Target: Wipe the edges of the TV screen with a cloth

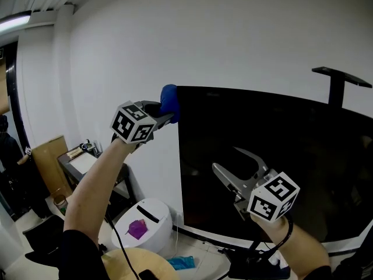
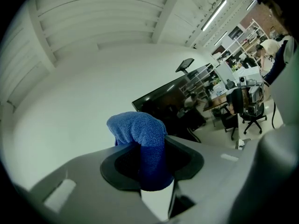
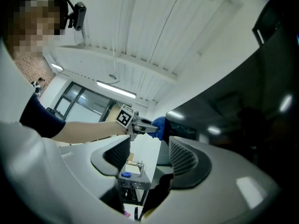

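Cloth: a blue microfibre cloth [image 1: 169,101], bunched into a rounded wad, stands out past the tips of the left gripper [image 1: 165,115].
Left gripper: clamped tight on the cloth. Its own view shows the fabric pinched between the two dark pads and bulging out in front.
Where the cloth is: at the eleven o'clock corner of the large black flat TV screen [image 1: 291,156], right on that corner or just beside it. No view settles whether it presses on the frame.
Right gripper: the right gripper [image 1: 236,165] has its jaws spread wide with nothing between them. It hangs in front of the glass toward the screen's nine o'clock side and touches nothing.
Surroundings: a white wall [image 1: 175,34] is behind the set, a black bracket arm [image 1: 341,77] rises at the screen's one o'clock, and a white round bin [image 1: 152,214] sits on the floor at its seven o'clock.
Done so far: the cloth is gripped and brought up to the frame, so the wiping is under way or about to start. The bezel shows no streaks or damp marks, so which stretches are already wiped cannot be read.
Left to do: judging by the corner position, the top edge toward one o'clock, the three o'clock side and the bottom run look outstanding. That leaves most of the border to cover.
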The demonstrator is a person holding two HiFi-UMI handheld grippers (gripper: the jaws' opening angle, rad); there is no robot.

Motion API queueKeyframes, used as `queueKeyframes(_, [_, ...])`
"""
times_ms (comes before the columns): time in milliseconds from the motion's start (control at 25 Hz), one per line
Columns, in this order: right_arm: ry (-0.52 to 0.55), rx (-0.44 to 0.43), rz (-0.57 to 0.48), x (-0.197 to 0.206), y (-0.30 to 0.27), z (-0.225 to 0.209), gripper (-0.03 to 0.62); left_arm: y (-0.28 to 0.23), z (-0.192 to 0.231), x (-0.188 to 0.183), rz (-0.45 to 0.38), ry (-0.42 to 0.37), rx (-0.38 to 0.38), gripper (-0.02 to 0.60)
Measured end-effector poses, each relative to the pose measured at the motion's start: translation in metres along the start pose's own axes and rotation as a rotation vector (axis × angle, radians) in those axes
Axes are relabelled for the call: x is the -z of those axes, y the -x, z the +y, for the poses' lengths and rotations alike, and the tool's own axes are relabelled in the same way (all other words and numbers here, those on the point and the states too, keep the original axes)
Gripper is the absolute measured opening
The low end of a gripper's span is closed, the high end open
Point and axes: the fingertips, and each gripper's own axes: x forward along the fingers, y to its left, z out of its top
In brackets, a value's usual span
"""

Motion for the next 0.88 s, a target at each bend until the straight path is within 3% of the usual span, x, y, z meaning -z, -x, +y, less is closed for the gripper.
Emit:
queueKeyframes(400, [0.04, -0.004, -0.034, -0.035, 0.006, 0.002, 0.264, 0.012, 0.031, -0.044, 0.014, -0.035, -0.03, 0.124])
queueKeyframes(600, [0.055, 0.024, -0.044, -0.049, 0.019, -0.005, 0.262, 0.015, 0.047, -0.054, 0.141, -0.145, -0.062, 0.124])
queueKeyframes(880, [0.06, 0.072, -0.052, -0.055, 0.044, -0.019, 0.261, 0.022, 0.073, -0.111, 0.218, -0.313, -0.157, 0.124])
